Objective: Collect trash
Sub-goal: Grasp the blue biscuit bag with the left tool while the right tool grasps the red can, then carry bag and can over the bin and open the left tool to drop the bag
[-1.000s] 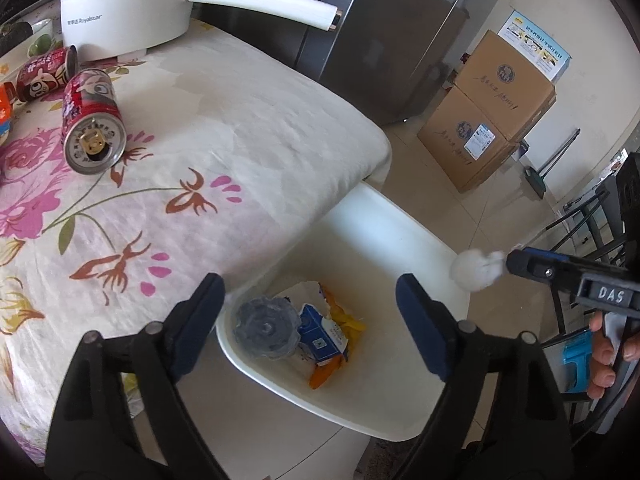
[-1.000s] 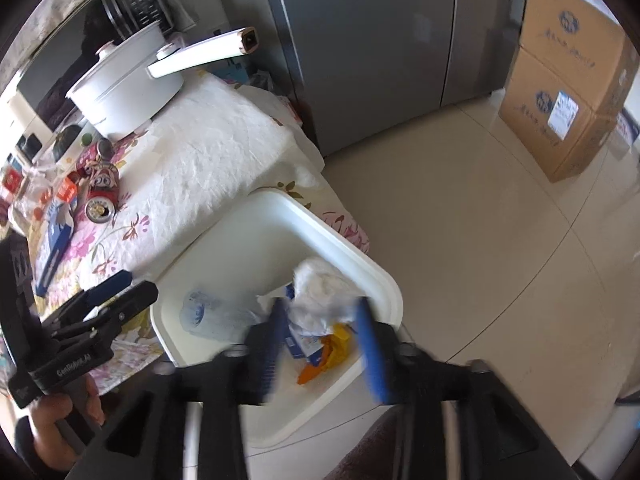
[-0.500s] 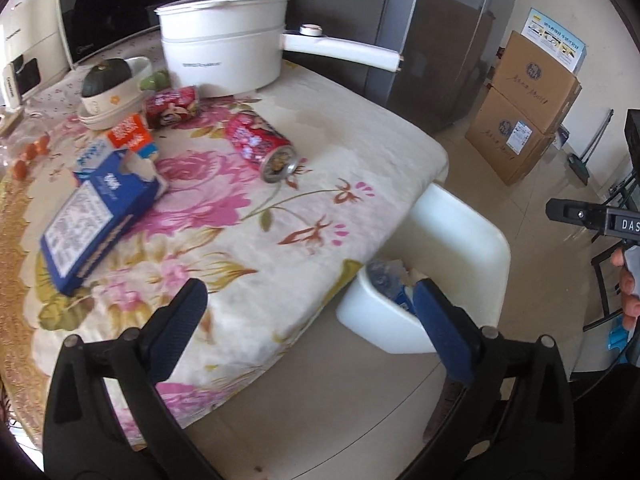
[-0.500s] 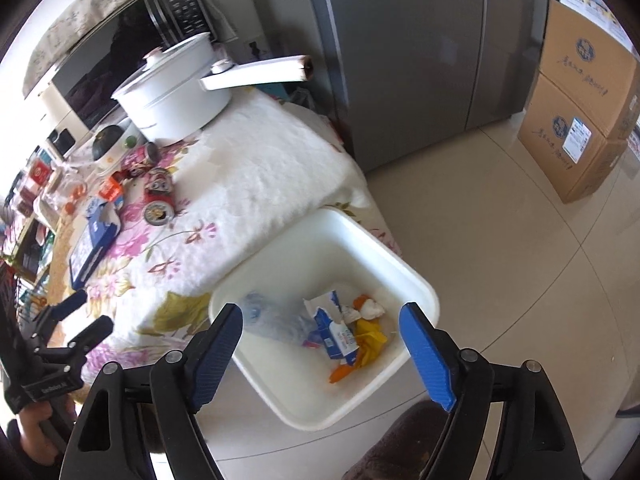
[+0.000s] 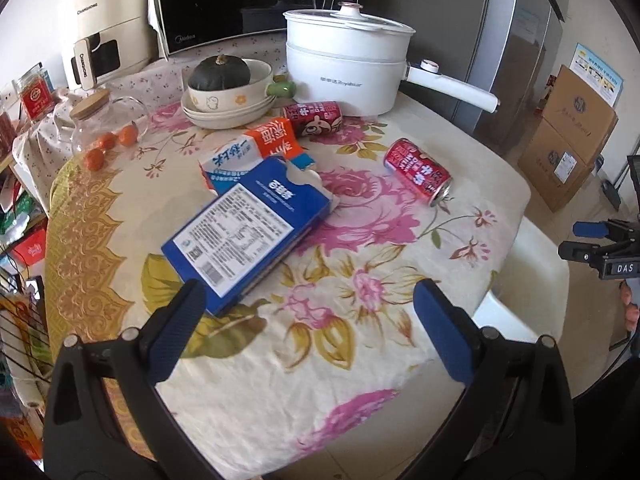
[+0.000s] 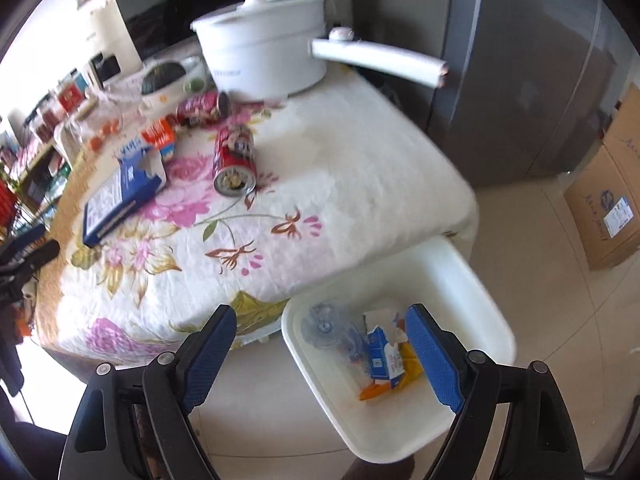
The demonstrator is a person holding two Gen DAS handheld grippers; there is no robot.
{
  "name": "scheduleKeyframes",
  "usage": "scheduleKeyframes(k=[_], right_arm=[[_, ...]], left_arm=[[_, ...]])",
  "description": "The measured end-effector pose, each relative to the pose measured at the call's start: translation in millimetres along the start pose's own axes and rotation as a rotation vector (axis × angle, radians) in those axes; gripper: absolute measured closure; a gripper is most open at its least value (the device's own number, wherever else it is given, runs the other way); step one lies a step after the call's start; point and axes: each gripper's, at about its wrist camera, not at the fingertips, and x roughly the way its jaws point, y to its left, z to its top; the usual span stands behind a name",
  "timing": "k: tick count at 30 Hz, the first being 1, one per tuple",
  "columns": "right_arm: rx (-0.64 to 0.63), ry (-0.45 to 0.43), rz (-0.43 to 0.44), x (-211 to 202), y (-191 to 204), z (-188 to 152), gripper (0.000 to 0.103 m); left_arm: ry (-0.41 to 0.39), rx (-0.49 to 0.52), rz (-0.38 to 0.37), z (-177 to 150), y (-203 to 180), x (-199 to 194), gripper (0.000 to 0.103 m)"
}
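Note:
On the floral tablecloth lie a flat blue carton (image 5: 248, 236), a white-and-orange milk carton (image 5: 256, 152) and two red cans (image 5: 418, 172) (image 5: 316, 118). My left gripper (image 5: 308, 320) hovers over the table's near edge, open and empty. The white bin (image 6: 472, 292) stands on the floor beside the table. It holds a clear bottle (image 6: 324, 324), a blue-white carton (image 6: 382, 356) and an orange wrapper (image 6: 412, 368). My right gripper (image 6: 320, 332) hangs above the bin's near-left corner, its jaws opening with nothing gripped.
A white electric pot (image 5: 348, 68) with a long handle stands at the table's back. Beside it are a bowl holding a dark squash (image 5: 224, 80) and small oranges (image 5: 108, 144). A grey fridge (image 6: 520, 60) and cardboard boxes (image 5: 568, 136) stand on the bin's far side.
The right gripper let go of a white tissue wad over the bin and opened wide. The left gripper swung from above the bin back over the table.

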Motion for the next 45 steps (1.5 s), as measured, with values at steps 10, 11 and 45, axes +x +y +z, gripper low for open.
scheduleKeyframes(k=[10, 11, 45], right_arm=[[-0.062, 0.014, 0.033, 73.7, 43.8, 51.0, 0.015], [-0.067, 0.008, 0.041, 78.0, 48.1, 56.4, 0.015], [-0.022, -0.086, 0.061, 97.7, 53.5, 86.2, 0.05]], left_arm=[[-0.043, 0.035, -0.05, 9.2, 66.4, 35.3, 0.001], [-0.048, 0.071, -0.055, 12.4, 67.1, 38.0, 0.001], [0.267, 0.078, -0.143, 9.3, 60.8, 106.3, 0.006]])
